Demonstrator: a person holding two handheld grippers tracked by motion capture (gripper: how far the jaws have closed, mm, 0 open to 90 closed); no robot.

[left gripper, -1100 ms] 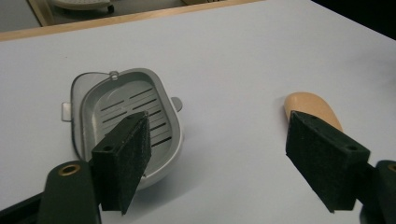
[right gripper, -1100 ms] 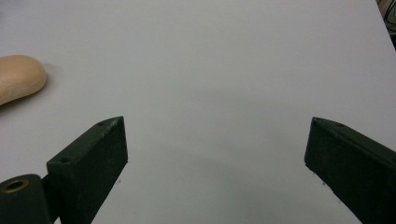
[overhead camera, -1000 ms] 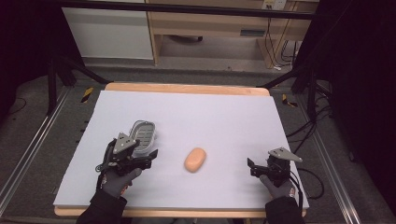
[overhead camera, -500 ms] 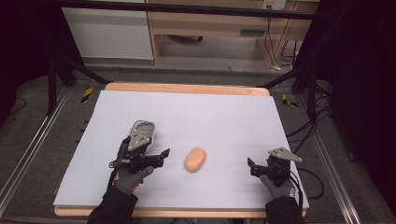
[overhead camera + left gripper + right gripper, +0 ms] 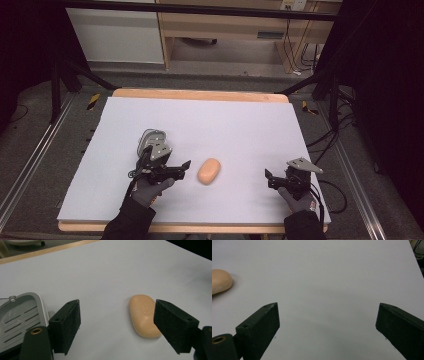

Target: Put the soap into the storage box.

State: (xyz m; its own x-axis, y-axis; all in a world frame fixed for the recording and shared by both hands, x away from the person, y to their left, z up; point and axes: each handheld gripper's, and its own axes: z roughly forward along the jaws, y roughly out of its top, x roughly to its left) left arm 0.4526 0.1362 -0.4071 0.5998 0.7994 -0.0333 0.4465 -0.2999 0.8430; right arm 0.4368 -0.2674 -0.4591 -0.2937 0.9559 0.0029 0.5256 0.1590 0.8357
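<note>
A peach-coloured soap bar (image 5: 209, 171) lies on the white table cover (image 5: 225, 115), near the front middle. A grey slotted soap dish (image 5: 151, 139) sits to its left. My left gripper (image 5: 182, 169) stands open just left of the soap, in front of the dish, with its jaws pointing at the bar. In the left gripper view the soap (image 5: 145, 315) lies ahead by the right jaw, and the dish (image 5: 20, 315) is behind the left jaw; the gripper (image 5: 117, 307) holds nothing. My right gripper (image 5: 269, 179) is open at the front right, empty (image 5: 327, 307), with the soap (image 5: 219, 281) far to its left.
The wooden table edge (image 5: 200, 95) runs along the back. Beyond it stand a wooden shelf unit (image 5: 225, 30) and a white cabinet (image 5: 115, 35). Cables (image 5: 325, 145) hang off the table's right side, and metal rails (image 5: 30, 165) flank it.
My left gripper has moved right, from beside the dish to close by the soap. The right gripper, the soap and the dish have stayed put.
</note>
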